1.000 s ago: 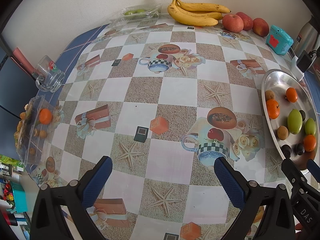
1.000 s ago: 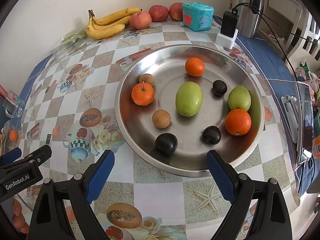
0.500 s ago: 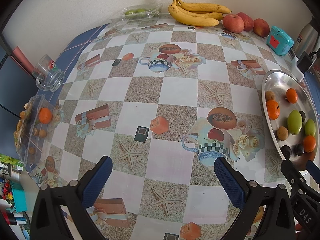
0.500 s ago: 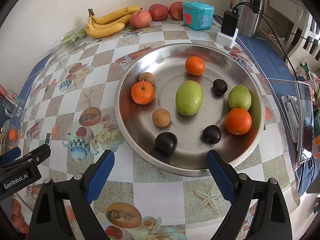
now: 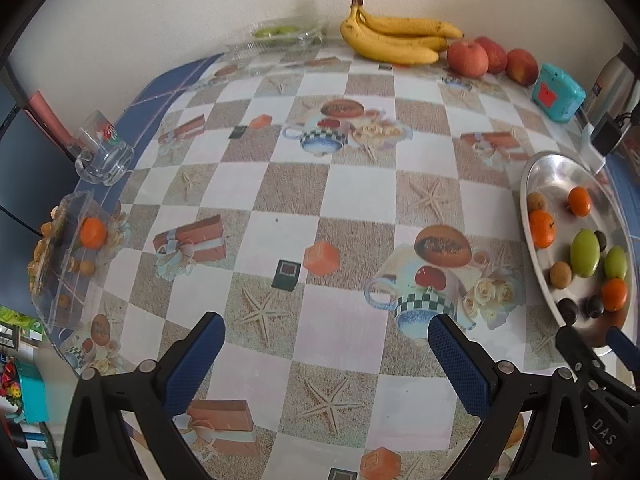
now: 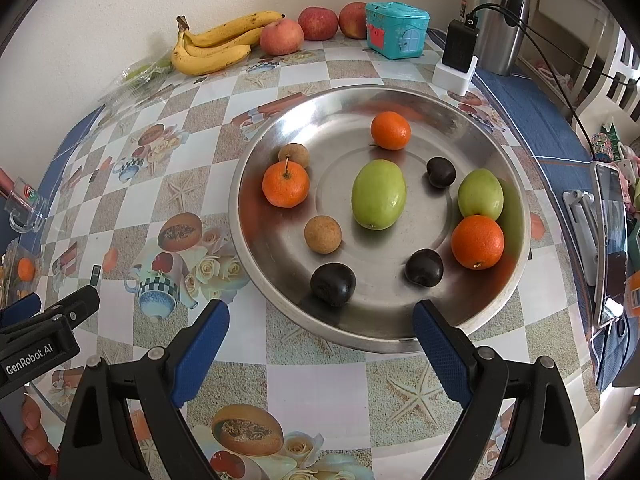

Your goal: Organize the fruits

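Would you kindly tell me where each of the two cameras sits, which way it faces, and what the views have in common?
Left wrist: sits behind the open, empty left claw, looking steeply down over the patterned tablecloth; the right claw shows at the lower right.
Right wrist: sits behind the open, empty right claw, looking steeply down at the steel tray of fruit; the left claw and fingers show at the lower left.
Shared: tray, bananas, apples, teal box.
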{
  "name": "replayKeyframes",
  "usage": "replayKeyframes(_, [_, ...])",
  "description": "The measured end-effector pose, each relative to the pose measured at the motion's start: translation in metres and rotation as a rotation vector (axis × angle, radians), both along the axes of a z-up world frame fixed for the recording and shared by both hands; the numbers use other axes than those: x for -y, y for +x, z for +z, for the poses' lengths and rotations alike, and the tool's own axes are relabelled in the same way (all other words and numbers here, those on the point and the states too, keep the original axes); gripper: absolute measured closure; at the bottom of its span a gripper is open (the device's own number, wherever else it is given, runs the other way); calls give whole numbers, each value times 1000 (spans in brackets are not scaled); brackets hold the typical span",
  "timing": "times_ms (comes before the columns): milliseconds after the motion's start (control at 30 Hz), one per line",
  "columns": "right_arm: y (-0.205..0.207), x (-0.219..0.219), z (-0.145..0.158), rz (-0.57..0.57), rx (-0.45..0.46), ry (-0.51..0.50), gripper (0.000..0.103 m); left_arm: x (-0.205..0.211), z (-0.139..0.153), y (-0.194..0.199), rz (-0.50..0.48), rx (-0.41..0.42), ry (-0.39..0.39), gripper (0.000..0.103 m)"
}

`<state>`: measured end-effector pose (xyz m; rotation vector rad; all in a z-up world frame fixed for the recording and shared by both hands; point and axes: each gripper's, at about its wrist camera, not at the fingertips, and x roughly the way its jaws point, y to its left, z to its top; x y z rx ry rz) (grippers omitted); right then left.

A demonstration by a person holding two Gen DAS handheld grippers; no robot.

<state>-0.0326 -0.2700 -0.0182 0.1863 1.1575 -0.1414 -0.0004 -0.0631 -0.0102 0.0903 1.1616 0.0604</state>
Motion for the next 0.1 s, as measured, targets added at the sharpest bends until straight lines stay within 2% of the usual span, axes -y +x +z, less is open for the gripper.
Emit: replayKeyframes(100, [-1, 0, -1, 0, 0, 0, 10, -2, 1, 1, 12, -3, -11, 0])
